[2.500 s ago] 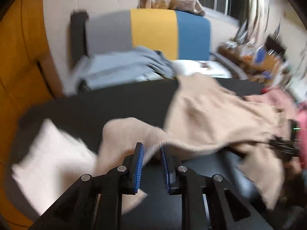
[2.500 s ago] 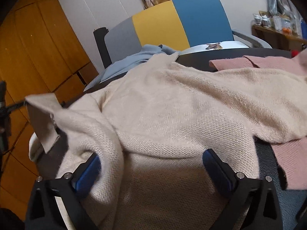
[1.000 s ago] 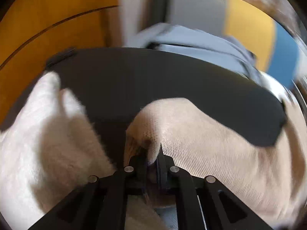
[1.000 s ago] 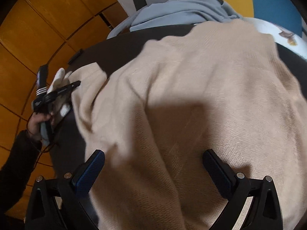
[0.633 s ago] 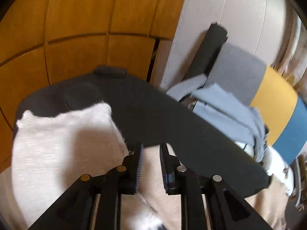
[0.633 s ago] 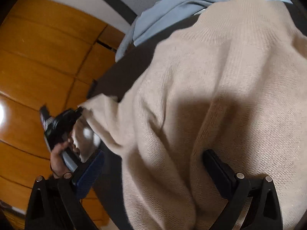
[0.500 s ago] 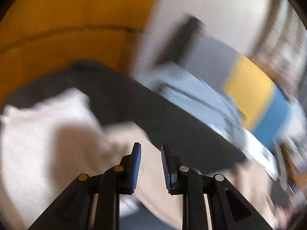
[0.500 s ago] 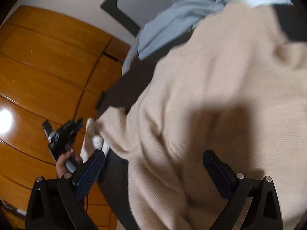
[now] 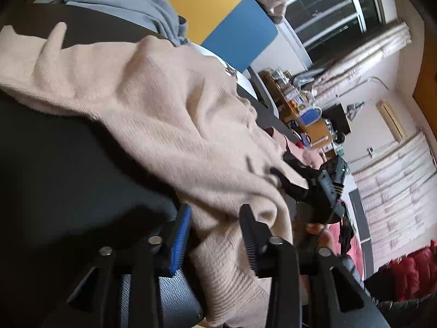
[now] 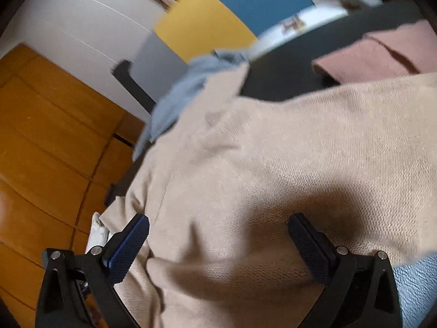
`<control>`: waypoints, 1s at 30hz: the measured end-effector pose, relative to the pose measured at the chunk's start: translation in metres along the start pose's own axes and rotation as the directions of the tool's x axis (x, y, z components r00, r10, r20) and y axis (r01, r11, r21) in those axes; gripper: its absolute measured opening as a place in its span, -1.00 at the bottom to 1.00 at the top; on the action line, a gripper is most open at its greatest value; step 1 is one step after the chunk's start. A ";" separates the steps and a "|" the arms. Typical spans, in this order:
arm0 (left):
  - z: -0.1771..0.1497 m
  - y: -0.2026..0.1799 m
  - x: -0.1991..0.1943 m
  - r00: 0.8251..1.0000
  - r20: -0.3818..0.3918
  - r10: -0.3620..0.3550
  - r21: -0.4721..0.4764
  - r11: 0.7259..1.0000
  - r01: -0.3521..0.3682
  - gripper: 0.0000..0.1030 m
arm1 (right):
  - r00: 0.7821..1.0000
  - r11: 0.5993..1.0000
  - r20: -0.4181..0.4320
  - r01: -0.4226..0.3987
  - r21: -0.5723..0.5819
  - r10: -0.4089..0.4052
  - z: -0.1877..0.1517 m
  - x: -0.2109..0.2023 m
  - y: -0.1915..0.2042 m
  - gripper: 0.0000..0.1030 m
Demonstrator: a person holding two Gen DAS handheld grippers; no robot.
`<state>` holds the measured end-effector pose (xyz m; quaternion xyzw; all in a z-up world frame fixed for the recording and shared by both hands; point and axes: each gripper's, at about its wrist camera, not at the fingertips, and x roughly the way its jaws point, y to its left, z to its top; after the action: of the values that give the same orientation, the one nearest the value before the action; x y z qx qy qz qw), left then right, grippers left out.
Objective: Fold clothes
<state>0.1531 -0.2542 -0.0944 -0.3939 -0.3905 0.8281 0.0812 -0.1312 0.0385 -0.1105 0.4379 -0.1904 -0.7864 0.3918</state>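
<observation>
The beige sweater (image 9: pixel 169 125) lies spread and rumpled over the dark table (image 9: pixel 62 164); the left gripper (image 9: pixel 215 235) stands partly open, a fold of knit between its jaws, unclamped; the right gripper (image 10: pixel 218 248) gapes wide above the sweater, gripping nothing; a pink garment (image 10: pixel 382 57) lies beyond.

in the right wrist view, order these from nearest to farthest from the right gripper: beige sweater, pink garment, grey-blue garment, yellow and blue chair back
1. beige sweater: directly under the right gripper, between its open jaws.
2. grey-blue garment (upper left) and pink garment (upper right): both just past the sweater's far edge, too close to call.
3. yellow and blue chair back: top, behind the table.
</observation>
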 end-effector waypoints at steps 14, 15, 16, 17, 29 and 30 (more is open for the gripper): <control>-0.012 -0.017 0.039 0.994 -0.099 -0.049 -0.025 0.999 0.047 -0.88 | 0.998 0.995 0.040 0.046 -0.089 -0.042 -0.006 0.007 0.006 1.00; -0.012 -0.017 0.026 0.995 -0.065 -0.076 -0.026 0.997 0.075 -0.89 | 0.998 0.995 0.040 0.048 -0.091 -0.044 -0.007 0.008 0.007 1.00; -0.010 -0.016 0.009 0.994 -0.021 -0.106 -0.027 0.994 0.106 -0.90 | 0.998 0.994 0.040 0.050 -0.093 -0.046 -0.007 0.009 0.008 1.00; -0.008 -0.014 -0.007 0.991 0.018 -0.130 -0.027 0.991 0.130 -0.90 | 0.998 0.994 0.039 0.052 -0.095 -0.048 -0.008 0.009 0.008 1.00; -0.054 0.022 -0.235 0.965 0.198 -0.173 0.024 0.985 0.172 -0.90 | 0.997 0.991 0.031 0.073 -0.114 -0.070 -0.008 0.011 0.011 1.00; -0.059 0.024 -0.244 0.961 0.214 -0.177 0.029 0.984 0.175 -0.80 | 0.997 0.990 0.030 0.081 -0.120 -0.078 -0.008 0.012 0.013 1.00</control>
<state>0.3645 -0.3443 0.0094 -0.2650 -0.4266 0.8572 0.1136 -0.1224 0.0217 -0.1133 0.4108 -0.1298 -0.8169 0.3835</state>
